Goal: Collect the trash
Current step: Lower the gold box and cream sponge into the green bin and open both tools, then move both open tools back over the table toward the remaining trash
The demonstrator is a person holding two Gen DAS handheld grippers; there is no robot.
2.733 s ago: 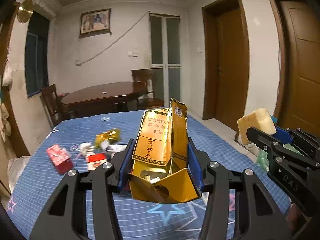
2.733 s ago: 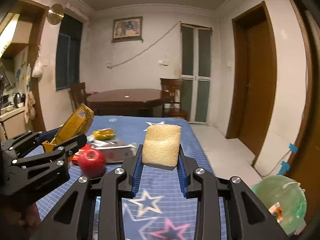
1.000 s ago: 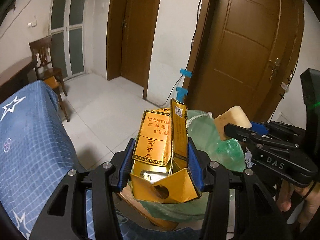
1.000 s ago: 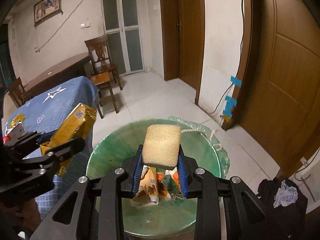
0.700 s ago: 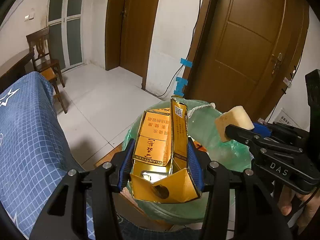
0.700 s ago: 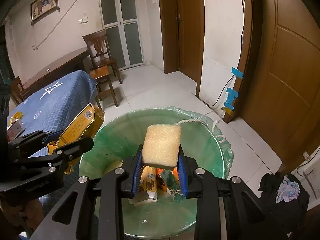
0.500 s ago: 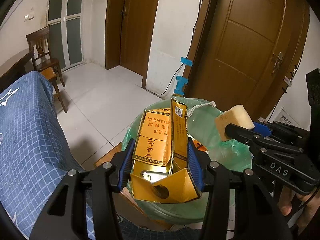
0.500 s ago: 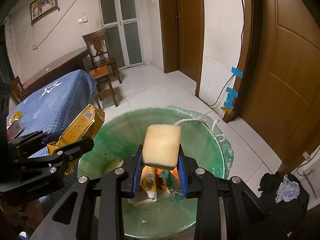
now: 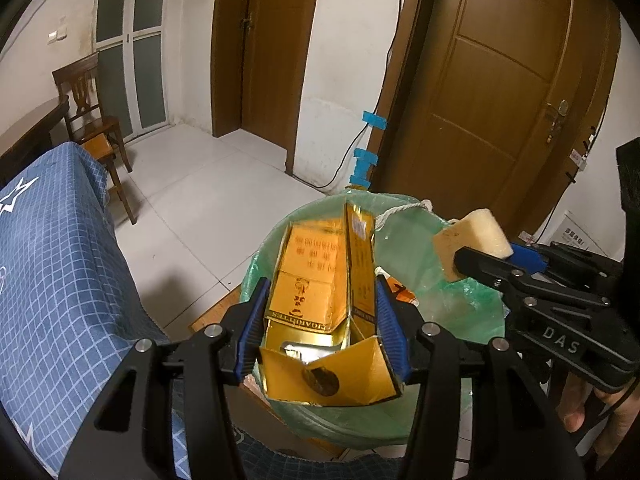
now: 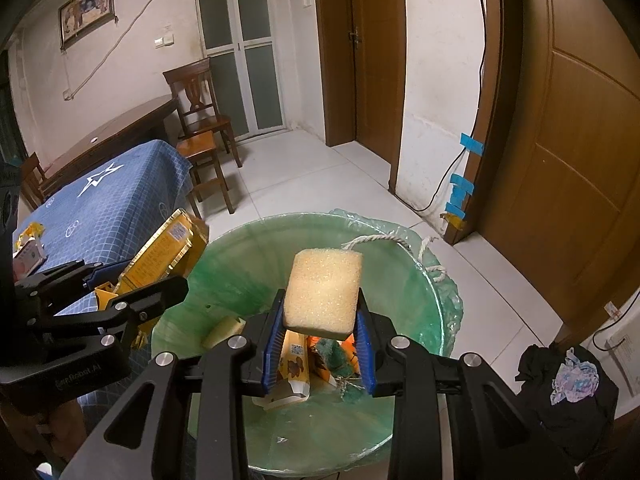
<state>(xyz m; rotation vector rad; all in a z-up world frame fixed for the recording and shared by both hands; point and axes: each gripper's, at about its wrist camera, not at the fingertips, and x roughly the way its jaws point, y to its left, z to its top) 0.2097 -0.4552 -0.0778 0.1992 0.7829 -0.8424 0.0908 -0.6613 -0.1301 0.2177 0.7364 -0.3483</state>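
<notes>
My left gripper (image 9: 320, 316) is shut on an open gold cigarette carton (image 9: 320, 280) and holds it over the near rim of a bin lined with a green bag (image 9: 452, 312). My right gripper (image 10: 320, 324) is shut on a yellow sponge (image 10: 324, 288) and holds it above the middle of the bin (image 10: 404, 264). The sponge (image 9: 472, 236) and the right gripper also show at the right of the left wrist view. The carton (image 10: 160, 256) shows at the bin's left rim in the right wrist view. Wrappers and cartons (image 10: 300, 364) lie inside the bin.
A table with a blue star cloth (image 9: 52, 256) stands left of the bin, with more trash (image 10: 28, 248) on it. A wooden chair (image 10: 200, 120) stands behind. Brown doors (image 9: 500, 100) and a wall cable are beyond the bin. A dark cloth heap (image 10: 560, 384) lies at the right.
Both grippers swung from the table to the bin, carrying the carton and the sponge. In the last second they drifted slightly closer over the bin's opening.
</notes>
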